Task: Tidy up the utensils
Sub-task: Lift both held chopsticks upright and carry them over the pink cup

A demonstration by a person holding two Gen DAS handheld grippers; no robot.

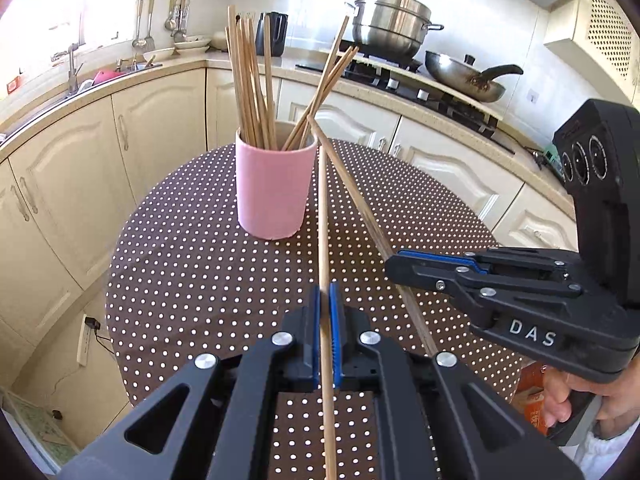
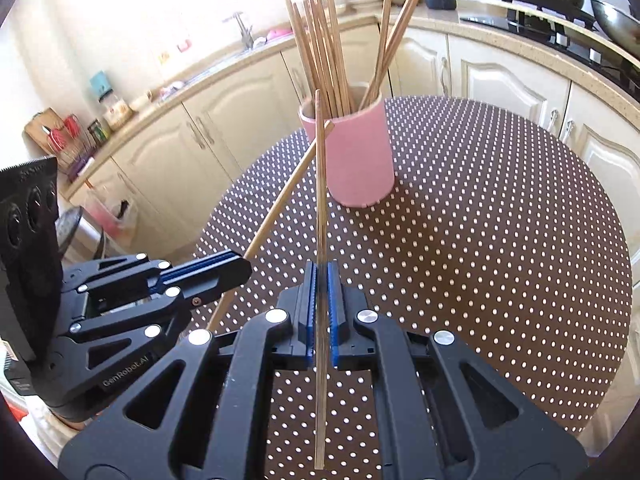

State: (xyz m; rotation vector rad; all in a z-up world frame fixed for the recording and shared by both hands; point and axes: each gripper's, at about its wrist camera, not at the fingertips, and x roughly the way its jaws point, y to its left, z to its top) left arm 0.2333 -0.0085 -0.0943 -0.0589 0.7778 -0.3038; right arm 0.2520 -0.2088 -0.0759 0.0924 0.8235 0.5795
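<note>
A pink cup point(image 1: 272, 192) point(image 2: 356, 156) stands on the round polka-dot table point(image 1: 200, 272) point(image 2: 500, 240), holding several wooden chopsticks point(image 1: 250, 80) point(image 2: 320, 48) upright. My left gripper point(image 1: 325, 300) is shut on one wooden chopstick point(image 1: 322, 216) whose tip reaches toward the cup's right rim. My right gripper point(image 2: 321, 276) is shut on another chopstick point(image 2: 319, 184) that points at the cup's left side. In the left wrist view the right gripper point(image 1: 394, 261) comes in from the right, its chopstick point(image 1: 352, 192) crossing mine near the cup. In the right wrist view the left gripper point(image 2: 240, 268) sits at the lower left with its chopstick point(image 2: 288, 196).
Cream kitchen cabinets point(image 1: 80, 168) curve round behind the table. A sink point(image 1: 72, 80) is at the left, a stove with a steel pot point(image 1: 390, 24) and a wok point(image 1: 464, 76) at the right. A black kettle point(image 1: 274, 32) stands in the corner. A hand point(image 1: 576, 400) holds the right gripper's handle.
</note>
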